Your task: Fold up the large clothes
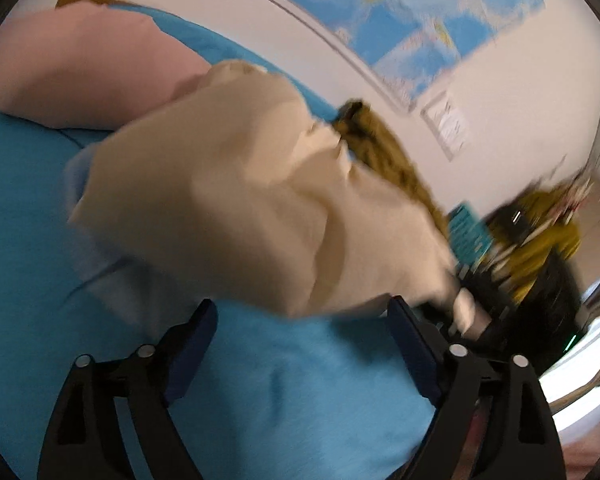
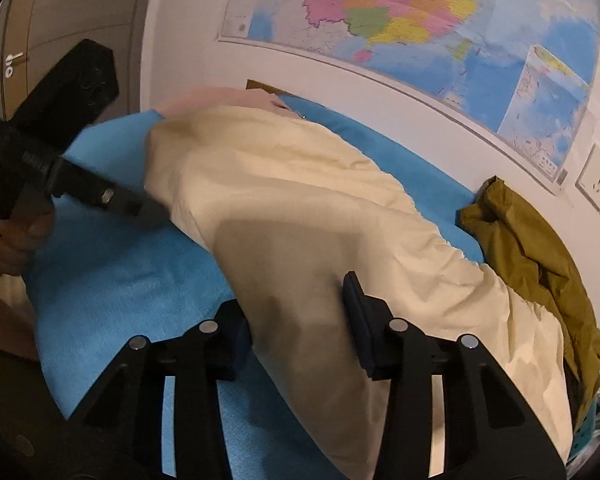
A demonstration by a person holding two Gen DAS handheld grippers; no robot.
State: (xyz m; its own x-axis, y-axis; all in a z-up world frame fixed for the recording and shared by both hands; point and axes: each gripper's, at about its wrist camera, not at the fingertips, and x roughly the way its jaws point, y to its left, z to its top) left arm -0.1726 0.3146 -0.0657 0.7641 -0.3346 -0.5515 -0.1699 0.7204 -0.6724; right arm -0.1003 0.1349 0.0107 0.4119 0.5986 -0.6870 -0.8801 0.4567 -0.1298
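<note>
The cream garment (image 2: pixel 300 200) lies loosely bunched across the blue bed (image 2: pixel 112 280), barely folded, with most folding left; the left gripper (image 1: pixel 300 320) gapes wide and empty near it, while the right gripper (image 2: pixel 296 312) straddles a fold, half-open.

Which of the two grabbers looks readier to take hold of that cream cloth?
Probably the right gripper: the cream cloth already lies between its fingers. The left gripper stands wide open over the blue sheet, at the cloth's edge.
</note>
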